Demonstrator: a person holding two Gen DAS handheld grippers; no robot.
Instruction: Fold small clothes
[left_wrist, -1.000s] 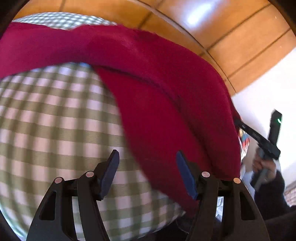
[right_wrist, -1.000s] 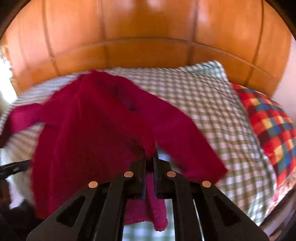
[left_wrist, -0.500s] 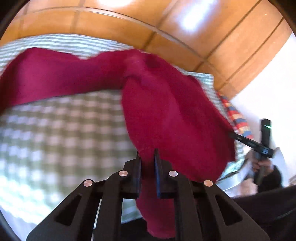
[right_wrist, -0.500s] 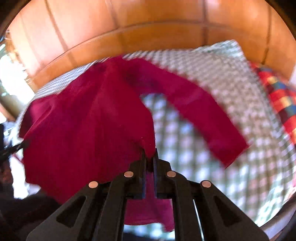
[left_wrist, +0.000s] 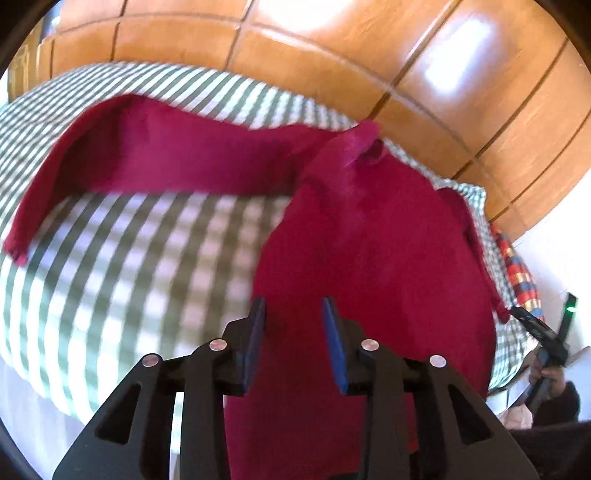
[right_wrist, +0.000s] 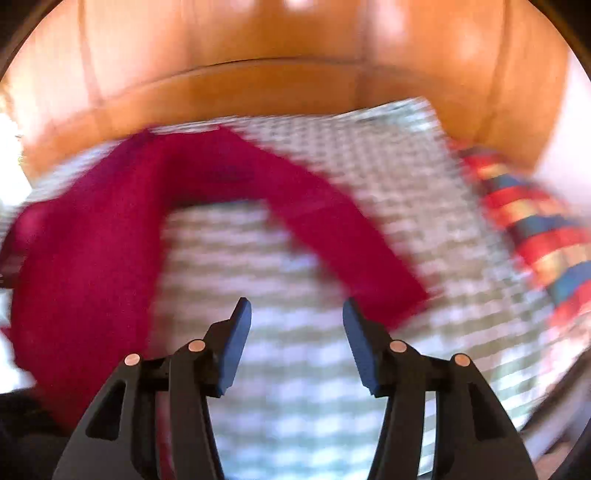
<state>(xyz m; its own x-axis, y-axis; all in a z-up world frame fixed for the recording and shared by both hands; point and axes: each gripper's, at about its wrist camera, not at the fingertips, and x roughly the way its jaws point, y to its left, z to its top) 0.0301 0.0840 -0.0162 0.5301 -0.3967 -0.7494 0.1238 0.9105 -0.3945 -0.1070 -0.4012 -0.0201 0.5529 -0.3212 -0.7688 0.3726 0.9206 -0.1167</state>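
**Both claws let go, sweater down on the bed**

The red sweater (left_wrist: 369, 258) lies spread on the checked bedspread (left_wrist: 110, 266), sleeves flung out to the left and right. The left gripper (left_wrist: 293, 341) has just been opening, jaws narrowly apart with the hem between them, pads off the cloth. The right gripper (right_wrist: 293, 341) has also just opened, wide, nothing between; its near sleeve (right_wrist: 351, 251) runs diagonally just beyond. The right view is blurred, and the hem is cut off.

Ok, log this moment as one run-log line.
left gripper: open, over red sweater | right gripper: open, empty | sweater: on checked bedding
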